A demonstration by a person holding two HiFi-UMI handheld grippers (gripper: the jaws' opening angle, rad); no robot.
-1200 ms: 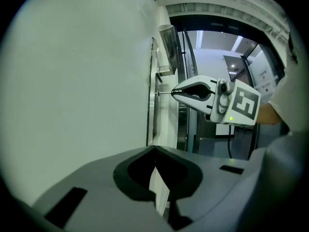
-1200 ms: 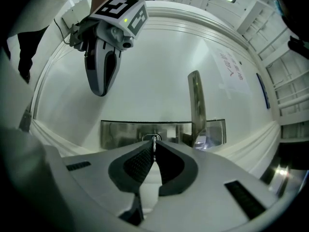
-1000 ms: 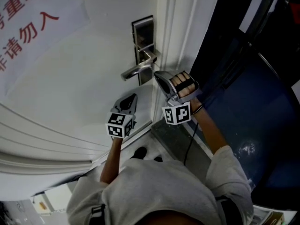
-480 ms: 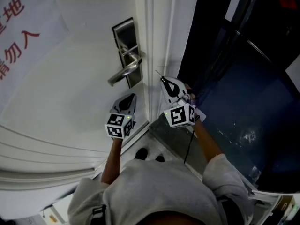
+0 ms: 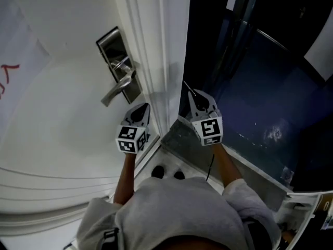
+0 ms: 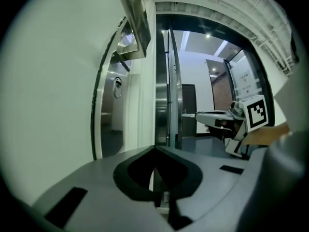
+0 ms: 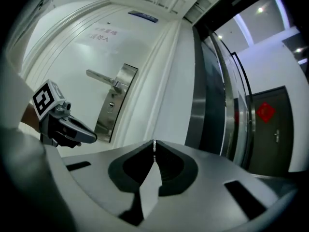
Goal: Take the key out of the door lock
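Note:
The steel lock plate [image 5: 115, 56] with its lever handle [image 5: 117, 90] sits on the white door [image 5: 62, 113]. My right gripper [image 5: 193, 95] is shut on the key [image 5: 187, 86], a thin metal sliver that juts from its tips, also visible edge-on in the right gripper view [image 7: 154, 148]. It hangs right of the door edge, before the dark doorway, away from the lock. The keyhole [image 7: 111, 108] below the handle [image 7: 101, 77] shows nothing in it. My left gripper [image 5: 139, 113] is shut and empty, just below the handle and close to the door face.
The white door frame [image 5: 156, 61] runs between the grippers. Dark glass panels and a steel post [image 7: 198, 95] stand to the right. A metal threshold [image 5: 182, 139] lies below. A paper notice with red print [image 5: 10, 72] hangs on the door at the left.
My right gripper has drawn back from the lock and swung right past the door edge, with the key in it. The head view has panned right. The left gripper has hardly moved.

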